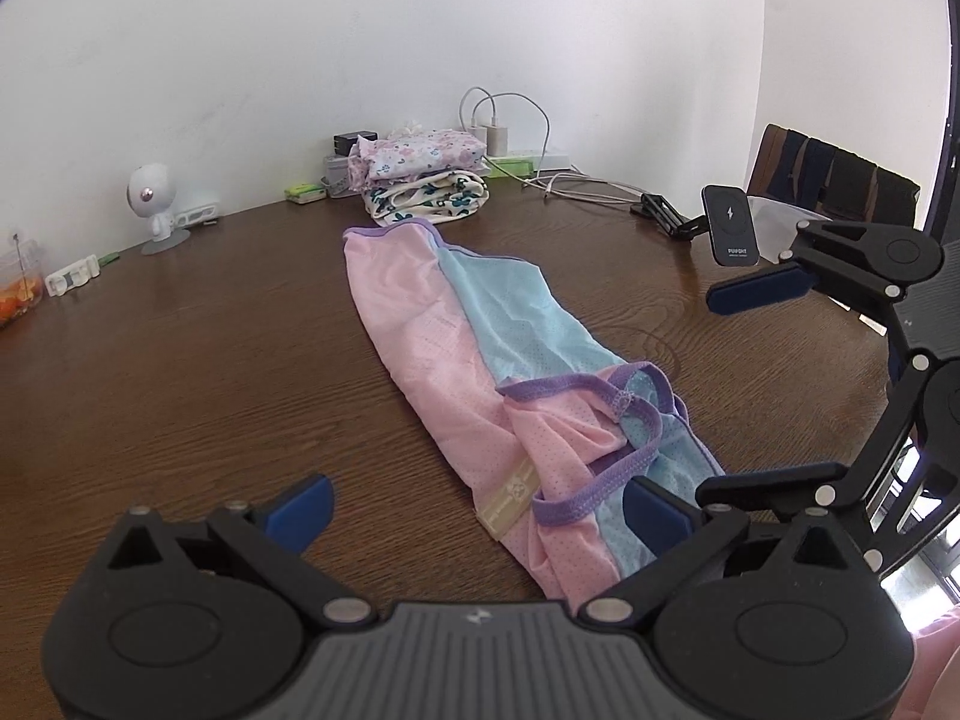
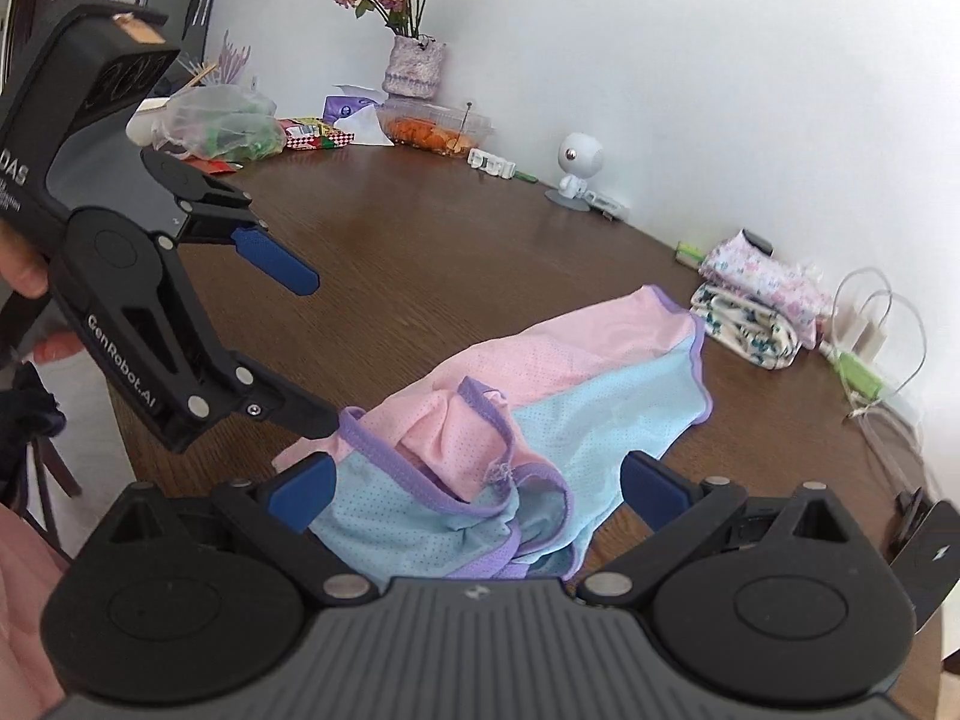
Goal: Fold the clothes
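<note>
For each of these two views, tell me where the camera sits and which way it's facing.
Left wrist: on the left gripper, facing along the pink and blue garment toward the folded clothes at the wall; the right gripper shows.
Right wrist: on the right gripper, facing across the garment toward the flower vase; the left gripper and a hand show.
Shared: garment, folded clothes, table.

We hold our left gripper (image 1: 477, 507) low and level, its blue-padded jaws spread wide. Our right gripper (image 2: 477, 492) sits beside it, angled inward, jaws equally wide with nothing pinched between them. A bare hand (image 2: 24, 267) grips the left tool's handle from behind, fingers curled around the black housing.
</note>
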`<action>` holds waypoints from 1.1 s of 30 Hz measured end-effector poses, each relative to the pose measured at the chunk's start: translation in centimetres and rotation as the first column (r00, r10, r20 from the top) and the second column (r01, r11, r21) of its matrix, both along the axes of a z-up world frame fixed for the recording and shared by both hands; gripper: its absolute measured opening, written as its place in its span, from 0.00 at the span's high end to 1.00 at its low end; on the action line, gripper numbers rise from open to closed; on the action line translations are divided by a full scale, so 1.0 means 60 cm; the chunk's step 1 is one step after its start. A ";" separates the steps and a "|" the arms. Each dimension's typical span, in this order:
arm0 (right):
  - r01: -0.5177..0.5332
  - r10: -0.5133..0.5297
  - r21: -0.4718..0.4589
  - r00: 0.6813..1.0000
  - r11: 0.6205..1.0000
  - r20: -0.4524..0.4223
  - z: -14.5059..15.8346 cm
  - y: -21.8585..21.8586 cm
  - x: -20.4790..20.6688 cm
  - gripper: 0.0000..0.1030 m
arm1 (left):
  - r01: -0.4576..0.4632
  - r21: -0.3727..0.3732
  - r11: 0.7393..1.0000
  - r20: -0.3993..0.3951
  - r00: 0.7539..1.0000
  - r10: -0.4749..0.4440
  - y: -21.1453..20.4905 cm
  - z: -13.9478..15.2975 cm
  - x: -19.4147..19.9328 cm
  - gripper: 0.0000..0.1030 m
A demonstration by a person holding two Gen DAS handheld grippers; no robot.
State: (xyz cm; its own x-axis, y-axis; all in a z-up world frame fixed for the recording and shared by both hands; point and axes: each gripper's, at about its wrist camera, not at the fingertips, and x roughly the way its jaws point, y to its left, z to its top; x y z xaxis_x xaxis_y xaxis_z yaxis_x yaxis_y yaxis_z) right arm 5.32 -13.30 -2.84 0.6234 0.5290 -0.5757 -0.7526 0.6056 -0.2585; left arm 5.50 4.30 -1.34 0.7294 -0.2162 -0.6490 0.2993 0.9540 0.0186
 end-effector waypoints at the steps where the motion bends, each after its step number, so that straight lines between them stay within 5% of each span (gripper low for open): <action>1: -0.031 0.032 -0.023 0.999 0.999 0.013 -0.003 0.001 -0.005 0.00 | -0.005 0.005 1.000 -0.005 1.000 0.005 0.001 0.000 -0.001 0.00; 4: -0.114 0.112 -0.085 0.993 0.990 -0.028 -0.014 0.005 -0.006 0.00 | -0.016 0.020 1.000 -0.016 1.000 0.016 0.004 -0.002 -0.004 0.00; 10: -0.293 0.287 -0.212 0.956 0.932 -0.062 -0.045 0.026 -0.028 0.20 | 0.013 0.031 0.999 -0.033 0.999 -0.012 0.005 -0.010 -0.018 0.00; 16: -0.351 0.331 -0.196 0.935 0.916 -0.131 -0.051 0.039 -0.004 0.38 | 0.097 0.062 0.993 -0.029 0.995 -0.095 -0.010 -0.009 -0.030 0.00; 18: -0.363 0.339 -0.187 0.929 0.913 -0.151 -0.050 0.041 0.007 0.47 | 0.139 0.073 0.988 -0.021 0.990 -0.138 -0.015 -0.007 -0.034 0.00; 20: -0.368 0.335 -0.177 0.923 0.913 -0.190 -0.047 0.043 0.025 0.75 | 0.189 0.096 0.977 -0.016 0.982 -0.188 -0.022 -0.006 -0.036 0.00; 23: -0.362 0.318 -0.169 0.918 0.917 -0.239 -0.045 0.046 0.049 0.90 | 0.255 0.162 0.953 -0.019 0.967 -0.256 -0.037 -0.007 -0.038 0.06; 27: -0.336 0.286 -0.106 0.901 0.936 -0.327 -0.036 0.041 0.084 0.94 | 0.348 0.313 0.884 0.001 0.930 -0.367 -0.069 -0.015 -0.044 0.16; 30: -0.293 0.260 -0.021 0.878 0.956 -0.401 -0.020 0.028 0.114 0.96 | 0.426 0.440 0.791 0.010 0.878 -0.479 -0.093 -0.030 -0.050 0.18; 33: -0.260 0.254 0.051 0.852 0.964 -0.457 -0.006 0.011 0.143 0.96 | 0.463 0.581 0.669 0.013 0.817 -0.576 -0.113 -0.052 -0.056 0.28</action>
